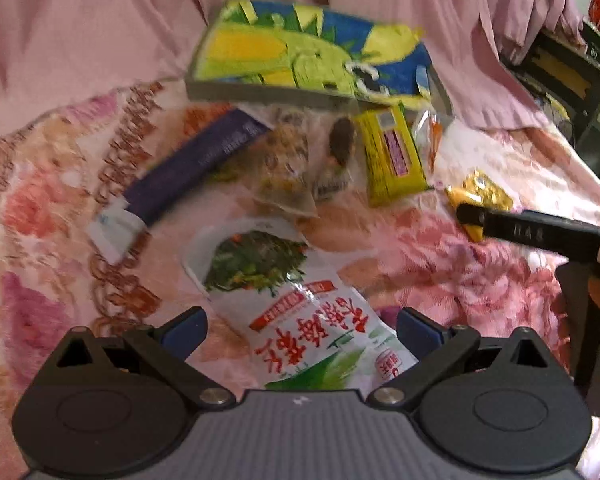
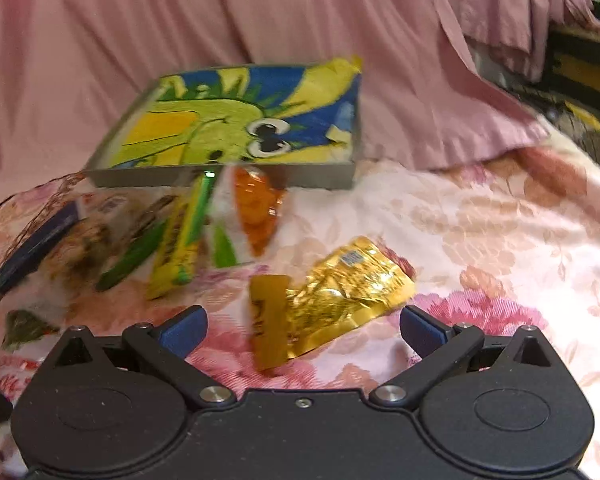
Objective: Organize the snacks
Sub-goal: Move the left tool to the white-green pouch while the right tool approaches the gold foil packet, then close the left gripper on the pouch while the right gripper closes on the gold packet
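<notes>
Plainly, the coming move turned on two packets, one lying ahead of each pair of tongs.

Landmark: the grey tray [image 2: 224,178], lined with a corn-print bag [image 2: 236,120], sat at the far edge of the floral bedspread [image 2: 480,240]; every loose snack lay on the near side of it.

Right gripper [image 2: 300,330]: jaws stood wide apart and gripped nothing — the gold foil packet [image 2: 340,292] lay directly ahead between the blue pads [image 2: 184,330], nearer than anything else.

Gold packet's axis: ran slantwise, near-left to far-right, so the jaws would meet it at an angle, by my reading.

Left gripper [image 1: 300,330]: likewise spread open and empty — the white pickled-vegetable pouch [image 1: 300,312] ran lengthways up between its blue pads [image 1: 416,330], pointing toward the tray.

Nearer hand: right for the gold packet, left for the white pouch; the right tool's black finger [image 1: 512,228] showed beside the gold packet in the left view.

Between pouch and tray: a purple box [image 1: 192,168], a clear bag of brown snacks [image 1: 284,168] and a yellow bar [image 1: 392,156], just before the tray's front wall.

Orange packet [image 2: 256,208]: touching that front wall.

Judgement: none of these was in the tray yet.
</notes>
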A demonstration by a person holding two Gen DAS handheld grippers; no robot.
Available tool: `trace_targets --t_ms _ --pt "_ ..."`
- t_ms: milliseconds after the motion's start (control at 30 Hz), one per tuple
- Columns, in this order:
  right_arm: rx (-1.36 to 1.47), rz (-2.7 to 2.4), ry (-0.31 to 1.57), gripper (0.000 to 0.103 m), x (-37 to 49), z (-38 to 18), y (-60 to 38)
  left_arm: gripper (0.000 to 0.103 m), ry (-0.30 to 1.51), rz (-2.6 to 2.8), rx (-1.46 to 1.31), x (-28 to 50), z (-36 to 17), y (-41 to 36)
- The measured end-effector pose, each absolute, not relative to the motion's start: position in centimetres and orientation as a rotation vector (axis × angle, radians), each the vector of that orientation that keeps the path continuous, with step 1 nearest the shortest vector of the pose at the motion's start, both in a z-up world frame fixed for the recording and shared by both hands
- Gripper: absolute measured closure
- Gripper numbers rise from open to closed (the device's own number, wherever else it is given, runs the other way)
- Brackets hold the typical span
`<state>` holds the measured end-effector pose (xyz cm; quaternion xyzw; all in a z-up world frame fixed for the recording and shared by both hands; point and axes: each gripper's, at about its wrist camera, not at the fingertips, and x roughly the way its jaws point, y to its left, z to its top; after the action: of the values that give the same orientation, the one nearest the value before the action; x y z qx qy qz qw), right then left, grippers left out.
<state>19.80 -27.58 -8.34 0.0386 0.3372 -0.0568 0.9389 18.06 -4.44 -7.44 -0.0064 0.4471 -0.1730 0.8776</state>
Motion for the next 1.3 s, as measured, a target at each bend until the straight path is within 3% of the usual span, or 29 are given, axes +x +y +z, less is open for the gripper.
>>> trace_targets --t_ms 100,400,500,700,833,1000,1300 --pt "0.136 -0.097 0.690 0.003 20.9 -8.8 -28.9 0.007 0.982 -0.387 -0.019 18.9 -8.2 -4.9" --pt "0.163 -0.045 0.680 0.011 22.6 -9.7 -28.8 0.010 1.021 -0.294 -0.111 20.4 -9.1 -4.7" --pt "0.128 -0.002 0.683 0.020 22.4 -9.8 -27.7 0.012 1.030 -0.275 -0.096 20.4 -9.1 -4.9" --pt "0.057 0.055 0.688 0.026 21.6 -10.0 -25.6 0.015 1.032 -0.258 -0.099 20.4 -9.0 -5.1" --pt "0.080 0.049 0.688 0.027 21.4 -9.9 -25.5 0.017 1.039 -0.248 -0.126 20.4 -8.9 -4.8" --pt "0.230 0.060 0.683 0.012 21.9 -9.5 -26.6 0.016 1.053 -0.245 -0.144 20.9 -8.9 -4.5" --pt "0.243 -0.022 0.682 0.023 23.1 -9.7 -26.7 0.017 1.063 -0.230 -0.130 21.1 -9.1 -4.8"
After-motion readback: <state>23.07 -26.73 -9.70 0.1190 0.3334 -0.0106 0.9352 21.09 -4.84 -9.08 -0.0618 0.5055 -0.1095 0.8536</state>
